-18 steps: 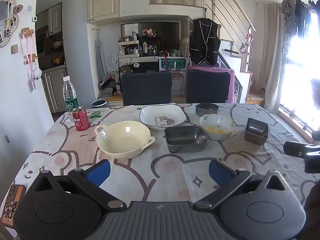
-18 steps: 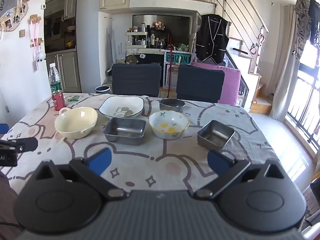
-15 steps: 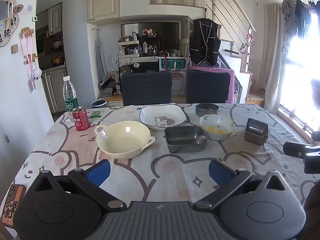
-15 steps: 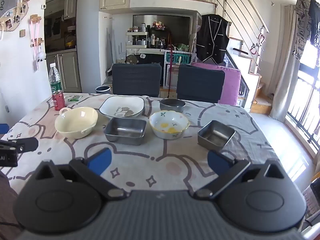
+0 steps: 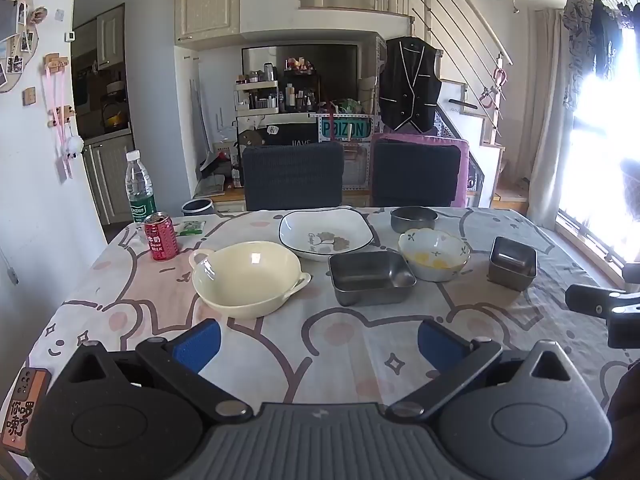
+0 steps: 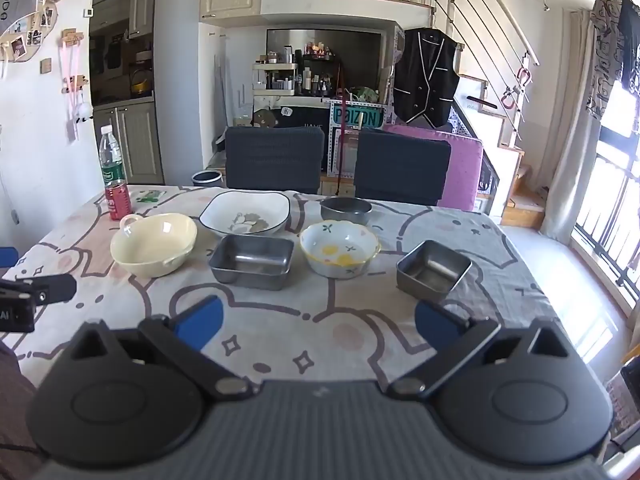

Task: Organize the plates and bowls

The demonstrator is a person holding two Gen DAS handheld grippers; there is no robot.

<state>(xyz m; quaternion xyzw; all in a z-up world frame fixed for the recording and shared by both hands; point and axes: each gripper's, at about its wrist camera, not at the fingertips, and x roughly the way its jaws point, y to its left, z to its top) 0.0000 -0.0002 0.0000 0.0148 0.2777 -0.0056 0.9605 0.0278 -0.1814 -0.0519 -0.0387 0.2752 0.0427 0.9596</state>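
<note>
On the bear-print tablecloth stand a cream two-handled bowl [image 5: 248, 276] [image 6: 154, 244], a white square plate [image 5: 326, 234] [image 6: 246, 213], a steel rectangular tray [image 5: 370, 276] [image 6: 252, 260], a flowered bowl [image 5: 434, 253] [image 6: 340, 248], a dark round bowl [image 5: 414, 218] [image 6: 346, 210] and a small steel square tray [image 5: 513, 262] [image 6: 434, 270]. My left gripper [image 5: 318, 340] is open and empty, near the front edge below the cream bowl and steel tray. My right gripper [image 6: 318, 322] is open and empty, in front of the flowered bowl.
A red can [image 5: 161, 236] and a water bottle [image 5: 140, 186] stand at the far left corner. Two dark chairs [image 5: 294, 176] stand behind the table. A phone [image 5: 22, 408] lies at the front left edge. The table's right edge [image 6: 536, 280] drops to the floor.
</note>
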